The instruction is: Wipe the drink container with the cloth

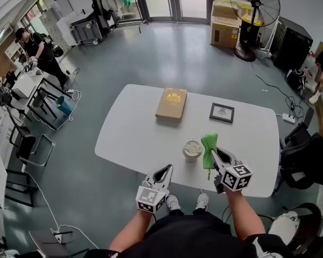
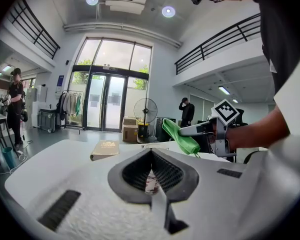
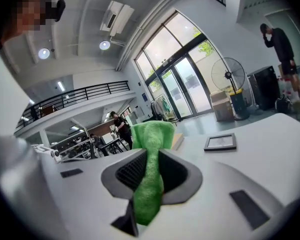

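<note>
White table (image 1: 129,130): brown book (image 1: 171,104), framed picture (image 1: 222,112), lidded drink container (image 1: 192,150) near front edge.

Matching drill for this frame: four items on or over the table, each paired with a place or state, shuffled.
1 cloth
2 drink container
3 book
4 picture frame

A black, right of the book
B clamped in the right gripper
C tan, lying flat
D upright near the table's front edge

Pairs: 1-B, 2-D, 3-C, 4-A

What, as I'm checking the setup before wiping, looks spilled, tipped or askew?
Nothing stands out. The lidded cup stands upright on the table with no spill around it. The book and picture frame lie flat. The green cloth is clamped in the right gripper.
</note>
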Tool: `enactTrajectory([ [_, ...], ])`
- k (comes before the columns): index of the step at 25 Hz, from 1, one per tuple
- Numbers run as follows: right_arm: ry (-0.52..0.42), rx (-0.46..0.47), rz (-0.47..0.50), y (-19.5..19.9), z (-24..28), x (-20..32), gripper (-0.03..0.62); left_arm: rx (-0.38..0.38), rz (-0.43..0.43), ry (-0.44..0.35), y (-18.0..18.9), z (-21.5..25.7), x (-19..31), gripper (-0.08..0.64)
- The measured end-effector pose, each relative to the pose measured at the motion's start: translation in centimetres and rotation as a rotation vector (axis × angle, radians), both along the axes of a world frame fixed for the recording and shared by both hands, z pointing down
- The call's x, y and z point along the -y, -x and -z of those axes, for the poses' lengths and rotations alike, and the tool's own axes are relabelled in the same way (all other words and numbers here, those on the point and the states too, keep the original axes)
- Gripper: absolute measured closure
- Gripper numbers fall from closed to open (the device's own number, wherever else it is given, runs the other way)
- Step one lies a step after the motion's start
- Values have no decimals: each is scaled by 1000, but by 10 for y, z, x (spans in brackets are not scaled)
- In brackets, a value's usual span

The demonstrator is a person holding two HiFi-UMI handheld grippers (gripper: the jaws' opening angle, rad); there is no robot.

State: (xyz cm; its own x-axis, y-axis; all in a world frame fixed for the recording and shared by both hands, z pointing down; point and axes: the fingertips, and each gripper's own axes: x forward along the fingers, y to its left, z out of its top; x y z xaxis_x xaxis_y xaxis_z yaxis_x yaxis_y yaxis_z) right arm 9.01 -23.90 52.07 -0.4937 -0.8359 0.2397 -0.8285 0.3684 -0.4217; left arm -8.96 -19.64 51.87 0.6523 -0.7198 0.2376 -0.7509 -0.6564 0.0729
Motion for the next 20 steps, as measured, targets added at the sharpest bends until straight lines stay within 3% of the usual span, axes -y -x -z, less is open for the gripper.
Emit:
enactTrajectory([
  [12, 271, 233, 88, -4, -73, 24, 514, 34, 61, 67, -8, -28, -3, 548],
  [20, 372, 286, 148, 7, -100, 34, 514, 35, 94, 98, -10, -36, 1, 548],
])
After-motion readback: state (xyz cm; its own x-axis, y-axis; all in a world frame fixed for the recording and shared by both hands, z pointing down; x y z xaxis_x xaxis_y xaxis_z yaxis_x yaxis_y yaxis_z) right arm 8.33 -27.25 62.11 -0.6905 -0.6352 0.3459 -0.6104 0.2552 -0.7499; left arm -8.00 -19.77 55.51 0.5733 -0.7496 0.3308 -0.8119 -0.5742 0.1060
